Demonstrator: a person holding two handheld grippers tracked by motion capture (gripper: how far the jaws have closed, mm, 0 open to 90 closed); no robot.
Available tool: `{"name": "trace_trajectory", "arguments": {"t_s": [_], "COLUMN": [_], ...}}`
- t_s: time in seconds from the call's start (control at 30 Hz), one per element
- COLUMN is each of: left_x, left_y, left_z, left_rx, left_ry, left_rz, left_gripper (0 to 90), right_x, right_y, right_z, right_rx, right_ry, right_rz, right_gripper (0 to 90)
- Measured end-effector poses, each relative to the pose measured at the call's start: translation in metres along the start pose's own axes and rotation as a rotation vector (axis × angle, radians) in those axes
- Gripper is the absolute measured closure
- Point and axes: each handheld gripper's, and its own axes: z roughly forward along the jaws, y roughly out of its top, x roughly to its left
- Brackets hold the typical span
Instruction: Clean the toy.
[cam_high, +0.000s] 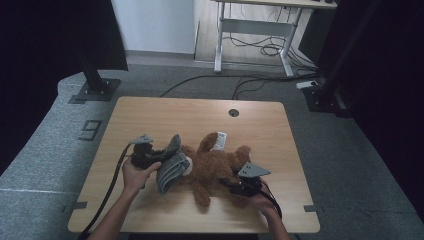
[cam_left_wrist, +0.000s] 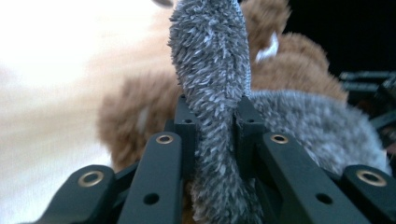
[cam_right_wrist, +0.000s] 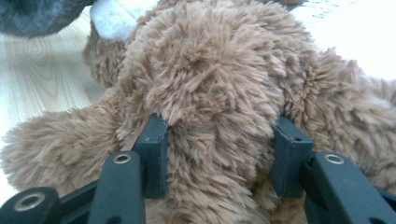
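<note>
- On wooden table (cam_high: 150, 115), mid: brown teddy bear (cam_high: 212, 162) lying, grey fuzzy cloth (cam_high: 172, 170) at its head
- L gripper (cam_left_wrist: 212, 123) clamped on cloth; R gripper (cam_right_wrist: 224, 154) clamped on bear's limb
- Step, prob: dressing bear; next needs pulling cloth over head w/ bear held steady

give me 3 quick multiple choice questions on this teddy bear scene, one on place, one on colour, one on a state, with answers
1. Where does the brown teddy bear lie?
A. on the wooden table
B. on the floor
C. on a chair

2. What colour is the fuzzy cloth in the left hand-held gripper?
A. red
B. grey
C. yellow

3. How is the right hand-held gripper?
A. open, clear of everything
B. shut on a cup
C. closed on the bear

Answers: 1 A, the high view shows it lying on the tabletop; 2 B, grey pile shows between the jaws; 3 C, brown fur bulges between both jaws.
</note>
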Motion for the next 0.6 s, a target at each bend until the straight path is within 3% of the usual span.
{"name": "trace_trajectory", "arguments": {"t_s": [0.13,0.23,0.3,0.43,0.5,0.6], "left_x": [-0.022,-0.045,-0.053,-0.045,-0.032,-0.017], "left_y": [0.028,0.043,0.045,0.030,0.026,0.021], "left_z": [0.010,0.032,0.051,0.079,0.074,0.060], "left_rx": [0.011,0.042,0.092,0.204,0.188,0.162], "left_ry": [-0.019,-0.045,-0.040,0.017,-0.032,-0.045], "left_rz": [0.063,0.112,0.135,0.140,0.076,0.035], "left_gripper": [74.7,75.0,75.1,74.7,74.2,74.3], "right_x": [0.000,-0.001,-0.001,0.000,0.001,0.002], "right_y": [-0.001,-0.001,-0.001,-0.001,-0.002,-0.002], "right_z": [0.000,0.000,0.000,0.000,0.001,0.001], "right_rx": [-0.003,-0.004,-0.003,0.002,0.003,0.004], "right_ry": [0.007,0.009,0.008,0.002,0.004,0.006], "right_rz": [-0.006,0.000,0.001,-0.005,-0.014,-0.018], "right_gripper": [49.8,49.8,49.8,49.7,49.8,50.0]}}
